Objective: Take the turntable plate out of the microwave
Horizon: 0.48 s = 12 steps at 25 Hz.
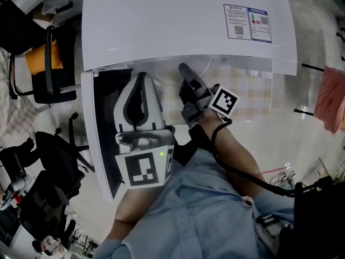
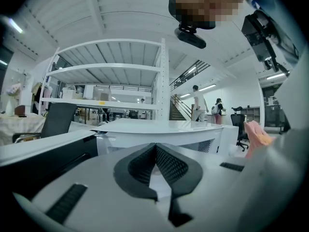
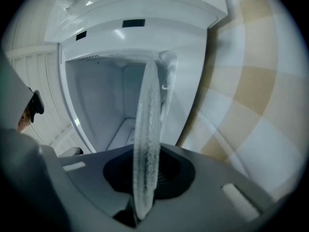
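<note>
The white microwave [image 1: 188,26] stands with its door [image 1: 102,139] swung open to the left. My right gripper [image 1: 186,70] reaches into the cavity [image 3: 96,105]. In the right gripper view the clear glass turntable plate [image 3: 147,139] stands edge-on between the jaws, and the right gripper [image 3: 146,174] is shut on its rim. The plate's far part runs into the cavity. My left gripper [image 1: 141,77] hovers beside the open door, away from the plate. In the left gripper view the left gripper [image 2: 155,151] is shut, its pads meeting with nothing between them.
The microwave sits on a beige-and-white checked surface [image 1: 253,96]. Black office chairs [image 1: 48,63] stand to the left and a pink cloth [image 1: 329,99] hangs at the right. White shelving [image 2: 111,71] and people in the distance show in the left gripper view.
</note>
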Available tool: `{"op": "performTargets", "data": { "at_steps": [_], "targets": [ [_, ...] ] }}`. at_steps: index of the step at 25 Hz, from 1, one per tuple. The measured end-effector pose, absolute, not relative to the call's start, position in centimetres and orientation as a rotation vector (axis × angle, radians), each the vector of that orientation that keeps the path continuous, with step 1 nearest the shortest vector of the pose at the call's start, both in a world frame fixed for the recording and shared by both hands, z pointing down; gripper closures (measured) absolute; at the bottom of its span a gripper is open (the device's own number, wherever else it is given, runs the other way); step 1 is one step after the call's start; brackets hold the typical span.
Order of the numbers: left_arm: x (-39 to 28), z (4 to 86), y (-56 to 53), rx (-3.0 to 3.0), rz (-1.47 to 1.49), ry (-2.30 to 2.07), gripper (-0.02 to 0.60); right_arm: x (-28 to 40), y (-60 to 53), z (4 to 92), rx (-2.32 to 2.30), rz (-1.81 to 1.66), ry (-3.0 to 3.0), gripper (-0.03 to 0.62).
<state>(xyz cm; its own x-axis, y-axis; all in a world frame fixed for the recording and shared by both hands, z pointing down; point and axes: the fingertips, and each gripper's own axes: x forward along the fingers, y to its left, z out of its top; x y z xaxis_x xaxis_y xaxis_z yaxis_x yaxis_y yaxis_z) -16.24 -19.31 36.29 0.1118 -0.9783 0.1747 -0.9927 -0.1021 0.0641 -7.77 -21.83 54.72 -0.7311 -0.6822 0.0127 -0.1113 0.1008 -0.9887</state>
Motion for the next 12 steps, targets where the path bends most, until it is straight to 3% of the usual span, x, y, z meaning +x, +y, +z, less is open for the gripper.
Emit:
{"op": "performTargets", "data": {
  "at_steps": [12],
  "targets": [
    [-14.8, 33.9, -14.2, 2.177, 0.112, -2.054, 0.574, -6.7, -15.6, 50.5, -0.657, -1.713, 1.987, 0.568]
  ]
}}
